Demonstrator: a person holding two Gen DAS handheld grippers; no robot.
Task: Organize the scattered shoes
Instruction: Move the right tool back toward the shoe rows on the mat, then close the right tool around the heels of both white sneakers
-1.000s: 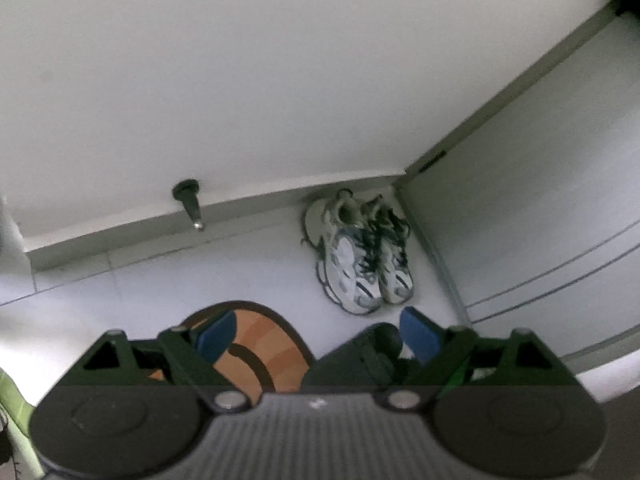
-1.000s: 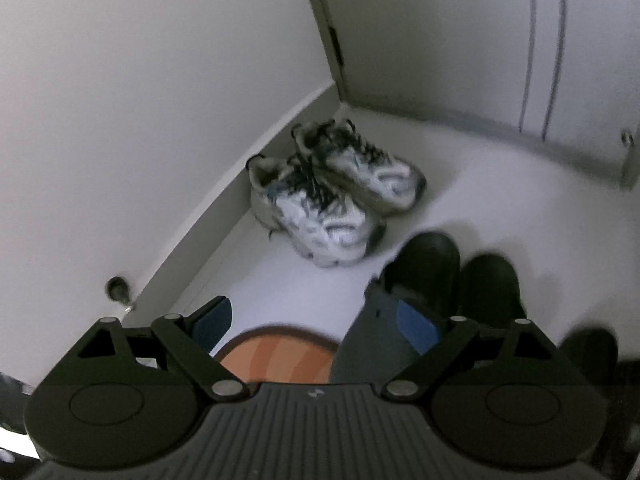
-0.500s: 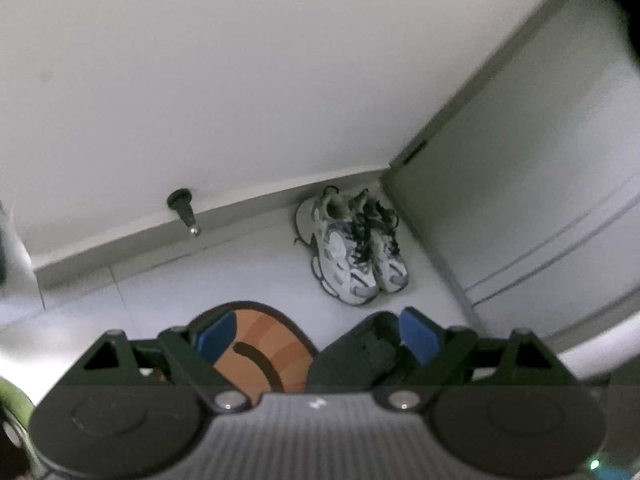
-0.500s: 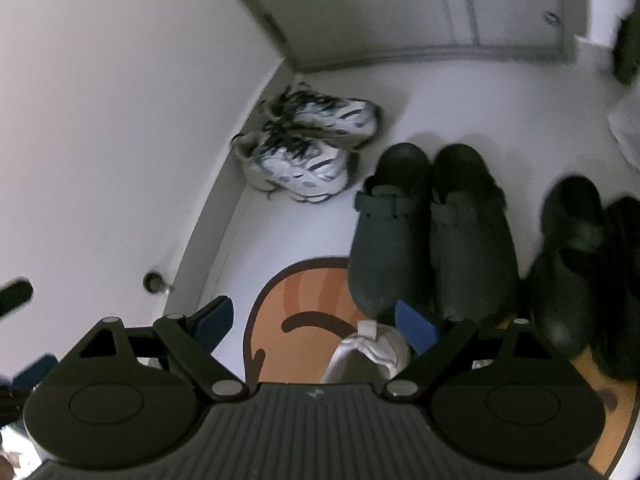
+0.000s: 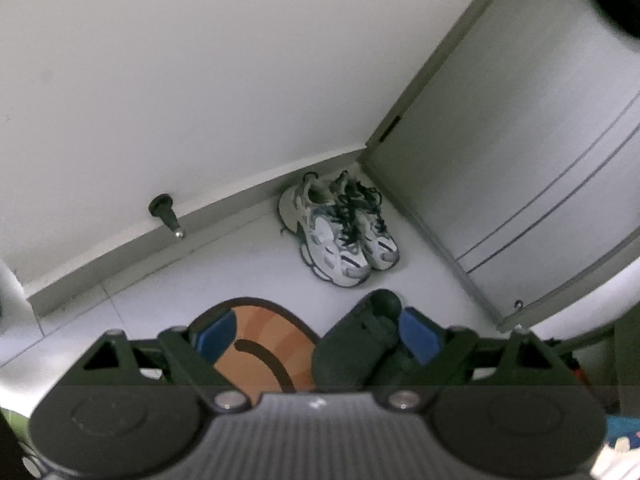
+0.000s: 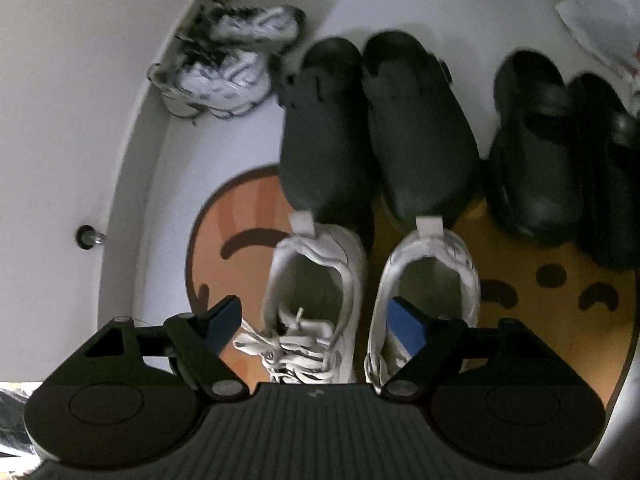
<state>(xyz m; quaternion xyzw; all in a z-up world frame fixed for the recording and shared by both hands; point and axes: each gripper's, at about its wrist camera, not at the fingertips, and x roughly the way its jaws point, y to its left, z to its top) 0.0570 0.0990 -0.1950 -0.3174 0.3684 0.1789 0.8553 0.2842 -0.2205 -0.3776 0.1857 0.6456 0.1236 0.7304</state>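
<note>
In the right wrist view a pair of white sneakers (image 6: 316,300) stands side by side on an orange mat (image 6: 520,320), heels away from me. My right gripper (image 6: 316,322) is open, above the left sneaker's opening, holding nothing. Beyond them a pair of dark clogs (image 6: 376,120) stands side by side, with black sandals (image 6: 560,152) to their right and grey-white running shoes (image 6: 228,56) in the corner. In the left wrist view my left gripper (image 5: 316,332) is open and empty, high above the floor; the running shoes (image 5: 340,232) sit in the corner and a dark clog (image 5: 356,348) lies under its right finger.
A white wall with a door stopper (image 5: 166,214) runs on the left. A closed door (image 5: 520,140) is on the right. A white bag (image 6: 600,12) lies at the far right. The orange mat (image 5: 260,344) also shows in the left wrist view.
My right gripper has pulled back and tilted down, bringing the white sneakers and black sandals into view. My left gripper has drifted slightly; the running shoes sit a bit higher in its view.
</note>
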